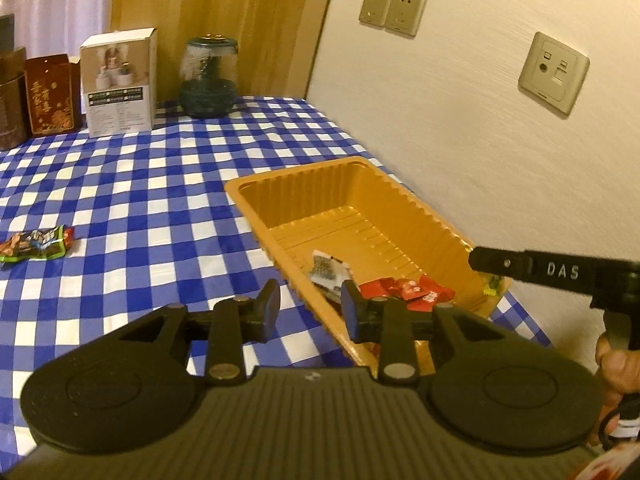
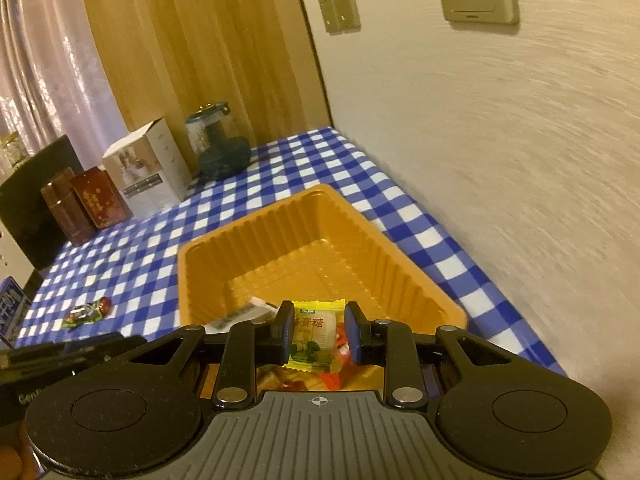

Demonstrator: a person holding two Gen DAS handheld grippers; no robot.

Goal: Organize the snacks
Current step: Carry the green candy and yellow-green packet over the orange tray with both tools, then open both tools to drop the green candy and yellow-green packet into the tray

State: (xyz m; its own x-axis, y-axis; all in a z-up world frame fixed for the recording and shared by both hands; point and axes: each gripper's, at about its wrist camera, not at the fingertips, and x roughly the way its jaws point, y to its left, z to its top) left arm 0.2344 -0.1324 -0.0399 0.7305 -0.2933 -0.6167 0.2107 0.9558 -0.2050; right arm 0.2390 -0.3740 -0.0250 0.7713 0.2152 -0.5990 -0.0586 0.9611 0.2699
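Right gripper (image 2: 316,332) clamps a yellow candy (image 2: 314,336) over the orange tray (image 2: 404,272), left gripper (image 1: 310,304) parted and empty, on a blue-checked tablecloth (image 1: 140,200) against a cream wall (image 1: 480,160).

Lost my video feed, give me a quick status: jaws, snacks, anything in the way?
Left gripper open, empty, beside orange tray. Right gripper shut on yellow candy over tray. Green snack packet loose on tablecloth. Nothing blocking.

Tray (image 2: 280,236) far half bare, open from above. Wall (image 2: 500,160) hugs its right side. Counter (image 1: 140,184) left is open up to boxes (image 1: 120,84) and jar (image 1: 208,80) at the back.
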